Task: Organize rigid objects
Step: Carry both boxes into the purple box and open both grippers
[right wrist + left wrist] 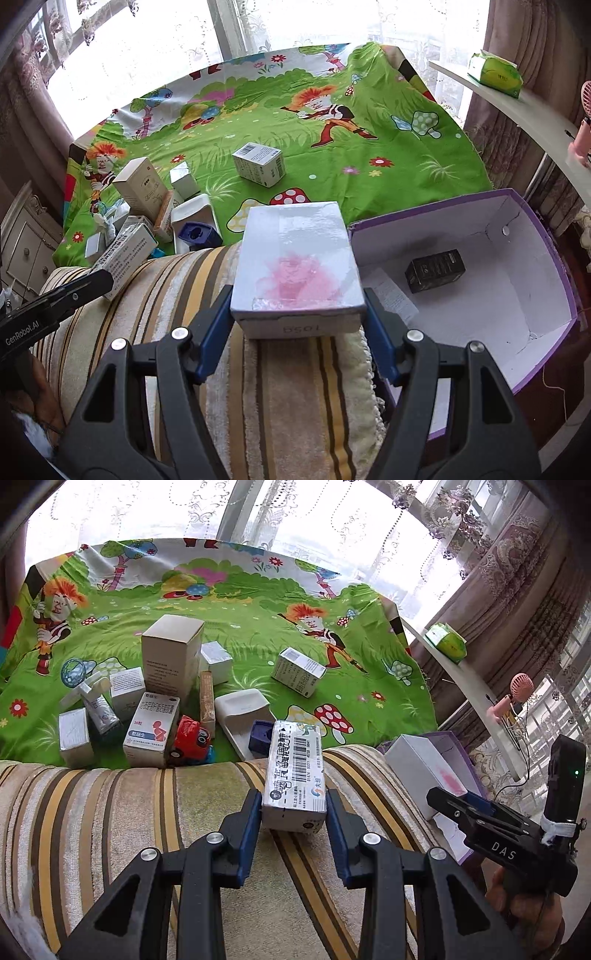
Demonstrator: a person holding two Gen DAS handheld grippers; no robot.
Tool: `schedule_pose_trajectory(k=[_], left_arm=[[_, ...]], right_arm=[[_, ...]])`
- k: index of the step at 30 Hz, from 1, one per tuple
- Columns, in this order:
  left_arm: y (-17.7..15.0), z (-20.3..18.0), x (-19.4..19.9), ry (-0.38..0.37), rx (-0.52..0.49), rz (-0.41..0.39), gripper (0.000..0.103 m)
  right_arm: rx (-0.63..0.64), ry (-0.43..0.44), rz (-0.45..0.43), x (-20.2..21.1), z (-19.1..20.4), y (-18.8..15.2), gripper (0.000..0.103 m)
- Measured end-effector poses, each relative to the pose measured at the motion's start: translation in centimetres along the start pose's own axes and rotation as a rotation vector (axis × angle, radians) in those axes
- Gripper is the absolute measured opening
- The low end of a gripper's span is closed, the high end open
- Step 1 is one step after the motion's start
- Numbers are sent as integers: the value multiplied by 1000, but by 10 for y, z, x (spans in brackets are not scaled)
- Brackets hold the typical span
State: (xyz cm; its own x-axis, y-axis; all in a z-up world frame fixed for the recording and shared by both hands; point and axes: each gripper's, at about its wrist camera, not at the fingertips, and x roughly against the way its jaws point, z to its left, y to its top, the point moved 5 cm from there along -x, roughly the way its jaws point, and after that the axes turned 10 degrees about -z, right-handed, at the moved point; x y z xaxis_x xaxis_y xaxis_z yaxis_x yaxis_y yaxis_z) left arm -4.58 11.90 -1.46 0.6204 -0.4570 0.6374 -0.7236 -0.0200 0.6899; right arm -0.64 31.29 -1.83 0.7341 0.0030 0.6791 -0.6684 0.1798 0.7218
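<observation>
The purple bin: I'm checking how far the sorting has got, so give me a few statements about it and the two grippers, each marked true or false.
1. The left gripper grips a barcode-printed box. True.
2. The right gripper is empty. False: its pads clamp a white box with a pink stain.
3. The purple bin holds one small black box. True; a paper slip lies beside it.
4. The red toy truck is inside the bin. False: it sits on the green cartoon cloth among the boxes.
5. Both held boxes are above the striped cushion. True.
</observation>
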Motion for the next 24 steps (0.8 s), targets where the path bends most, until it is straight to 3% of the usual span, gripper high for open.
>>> schedule_pose_trajectory(k=[14, 24], left_arm=[[-13, -79, -19, -127, -140, 78, 36], [-31, -136, -33, -248, -222, 149, 36]], right_arm=[[-159, -158, 12, 14, -104, -20, 70], [-231, -240, 30, 26, -154, -38, 70]])
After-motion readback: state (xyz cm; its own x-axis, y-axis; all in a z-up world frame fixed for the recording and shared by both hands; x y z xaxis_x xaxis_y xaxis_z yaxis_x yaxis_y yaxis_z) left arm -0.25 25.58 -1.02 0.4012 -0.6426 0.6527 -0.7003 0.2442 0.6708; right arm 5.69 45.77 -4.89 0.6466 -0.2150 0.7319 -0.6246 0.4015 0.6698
